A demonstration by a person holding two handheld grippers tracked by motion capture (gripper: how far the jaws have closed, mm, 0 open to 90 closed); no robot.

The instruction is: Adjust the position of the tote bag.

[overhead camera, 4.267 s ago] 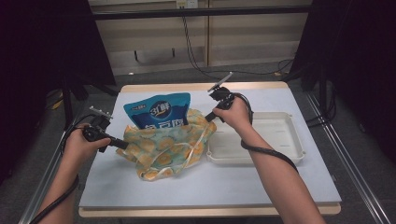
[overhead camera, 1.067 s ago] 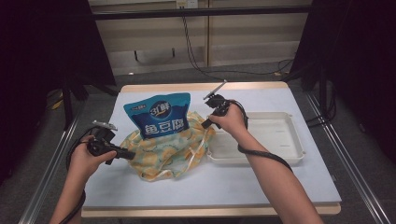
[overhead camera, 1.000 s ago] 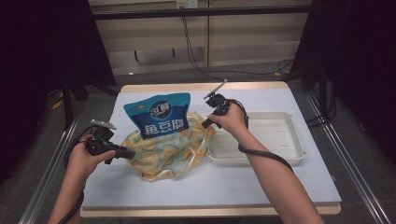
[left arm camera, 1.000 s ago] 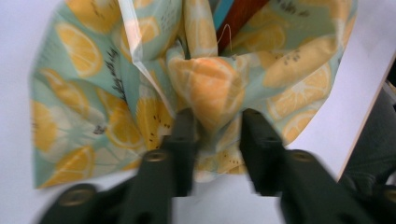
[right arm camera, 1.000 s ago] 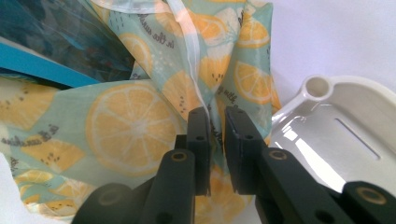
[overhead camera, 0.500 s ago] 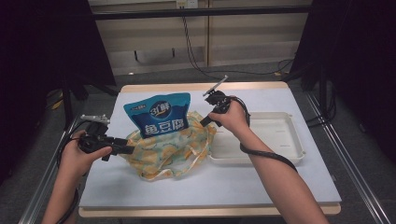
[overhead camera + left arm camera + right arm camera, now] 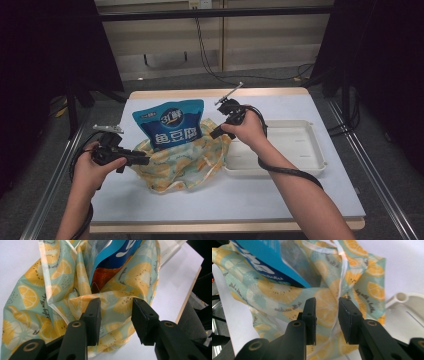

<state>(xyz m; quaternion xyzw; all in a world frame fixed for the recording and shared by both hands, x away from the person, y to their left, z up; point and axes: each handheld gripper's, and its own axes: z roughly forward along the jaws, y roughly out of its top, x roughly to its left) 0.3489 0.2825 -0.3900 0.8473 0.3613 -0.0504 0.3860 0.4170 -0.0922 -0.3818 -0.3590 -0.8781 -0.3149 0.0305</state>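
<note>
My left tool sits at the left side of the lemon-print bag, jaws partly apart after just closing in, with a fold of the bag's fabric between them; I cannot tell whether the pads press it. My right tool is at the bag's right rim, jaws narrow and just opening, fabric between them. The blue pouch stands half inside the bag, mid-tabletop, just left of the white tray.
</note>
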